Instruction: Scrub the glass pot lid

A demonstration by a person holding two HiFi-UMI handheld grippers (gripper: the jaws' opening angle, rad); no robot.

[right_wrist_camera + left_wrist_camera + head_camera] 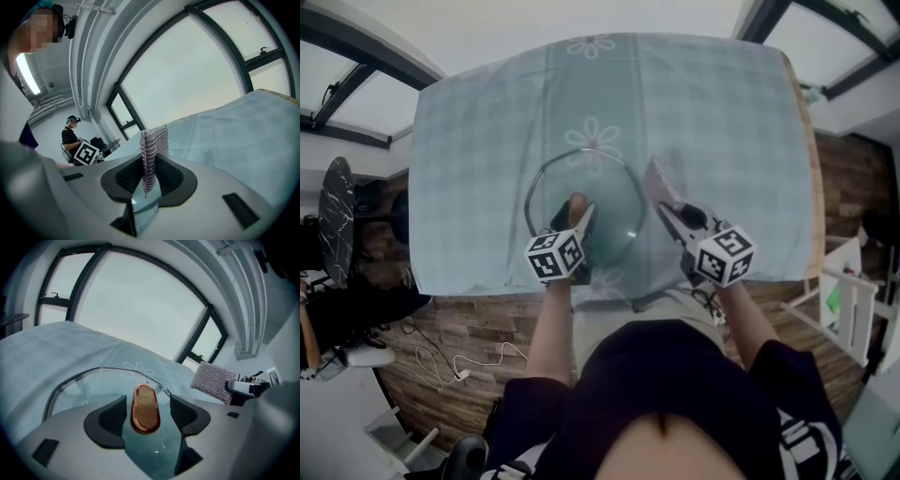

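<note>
Person in dark top [675, 412] holds both tools. Left gripper [574, 220] straddles the copper-rimmed wooden oval knob [145, 408], jaws apart and pads clear of it. Round glass pot lid [607, 187] lies flat on the pale blue checked tablecloth [712, 141]. Right gripper [149, 180] pinches a silvery mesh scouring pad [153, 147], just beside the lid's right rim. Judged: the pad is not on the glass, so scrubbing remains.

In the head view we lose the near rim of the glass lid [581, 173] behind the left claw [577, 223], and its wooden knob [577, 201] shows only in part. Between the pads of the right claw [149, 176], the lower edge of the scrub pad [153, 143] is buried. Beyond that claw, a seated person [71, 136] is too small to make out.
</note>
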